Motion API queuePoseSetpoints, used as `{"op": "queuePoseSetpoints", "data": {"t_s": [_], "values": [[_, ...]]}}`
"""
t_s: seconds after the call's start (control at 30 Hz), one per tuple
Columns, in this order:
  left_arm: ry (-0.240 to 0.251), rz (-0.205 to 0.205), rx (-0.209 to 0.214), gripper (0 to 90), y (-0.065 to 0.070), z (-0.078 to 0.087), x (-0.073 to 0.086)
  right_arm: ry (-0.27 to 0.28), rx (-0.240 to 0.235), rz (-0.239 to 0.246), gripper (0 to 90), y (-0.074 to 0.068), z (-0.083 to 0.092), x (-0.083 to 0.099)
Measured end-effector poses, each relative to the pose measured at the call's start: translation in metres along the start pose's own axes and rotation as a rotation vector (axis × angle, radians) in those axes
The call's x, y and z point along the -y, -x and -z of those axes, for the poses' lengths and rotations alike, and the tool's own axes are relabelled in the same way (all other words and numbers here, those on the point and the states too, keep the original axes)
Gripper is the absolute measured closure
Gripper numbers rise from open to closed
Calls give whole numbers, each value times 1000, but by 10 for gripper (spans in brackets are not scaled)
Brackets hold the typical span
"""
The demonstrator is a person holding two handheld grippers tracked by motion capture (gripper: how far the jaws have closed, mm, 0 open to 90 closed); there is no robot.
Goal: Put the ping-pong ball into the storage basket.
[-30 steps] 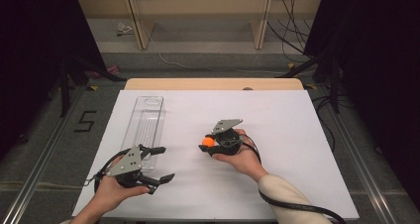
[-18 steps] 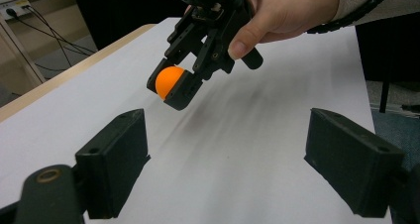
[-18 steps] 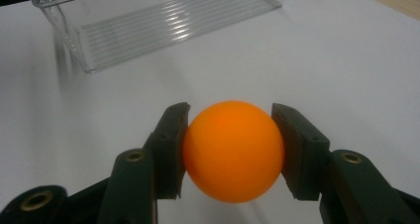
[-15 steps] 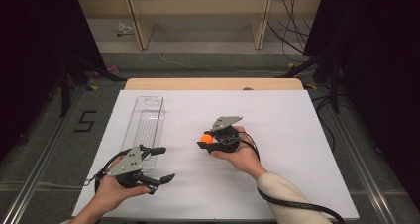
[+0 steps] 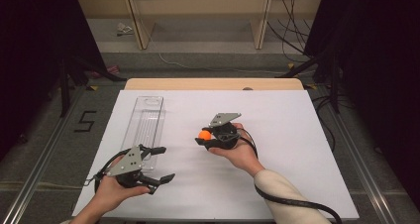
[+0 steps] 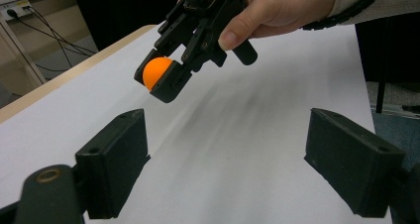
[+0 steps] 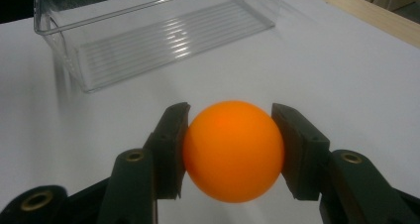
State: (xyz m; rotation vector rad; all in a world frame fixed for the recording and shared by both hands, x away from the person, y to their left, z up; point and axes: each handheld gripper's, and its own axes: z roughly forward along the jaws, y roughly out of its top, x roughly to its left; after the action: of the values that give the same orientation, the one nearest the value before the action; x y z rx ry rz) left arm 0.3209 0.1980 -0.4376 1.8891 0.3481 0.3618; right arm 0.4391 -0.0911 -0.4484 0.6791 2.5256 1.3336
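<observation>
An orange ball (image 7: 233, 152) is clamped between the two black jaws of my right gripper (image 7: 230, 144), which holds it above the white table sheet. From above, that ball (image 5: 204, 134) sits at the tip of the right gripper (image 5: 205, 136), near the middle of the table and to the right of a clear plastic tray (image 5: 145, 125). My left gripper (image 5: 162, 163) rests low at the front left, jaws spread wide with nothing between them. In the left gripper view the wide jaws frame the right gripper (image 6: 163, 78) and the ball (image 6: 156, 71) farther off.
The clear tray (image 7: 148, 33) lies lengthwise on the white sheet (image 5: 277, 130), holding nothing. A wooden table edge (image 5: 213, 84) runs along the back. Cables and shelf legs stand on the floor beyond. A cable trails from the right sleeve.
The right gripper with the ball has shifted slightly toward the far side and left. The left gripper has kept still.
</observation>
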Motion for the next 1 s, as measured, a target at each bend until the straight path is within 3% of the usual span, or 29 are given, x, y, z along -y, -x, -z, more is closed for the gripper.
{"op": "queuePoseSetpoints", "data": {"t_s": [1.0], "values": [[1,-1,-3,162,0,0,0,10,1,1,514,-1,-9,-21]]}}
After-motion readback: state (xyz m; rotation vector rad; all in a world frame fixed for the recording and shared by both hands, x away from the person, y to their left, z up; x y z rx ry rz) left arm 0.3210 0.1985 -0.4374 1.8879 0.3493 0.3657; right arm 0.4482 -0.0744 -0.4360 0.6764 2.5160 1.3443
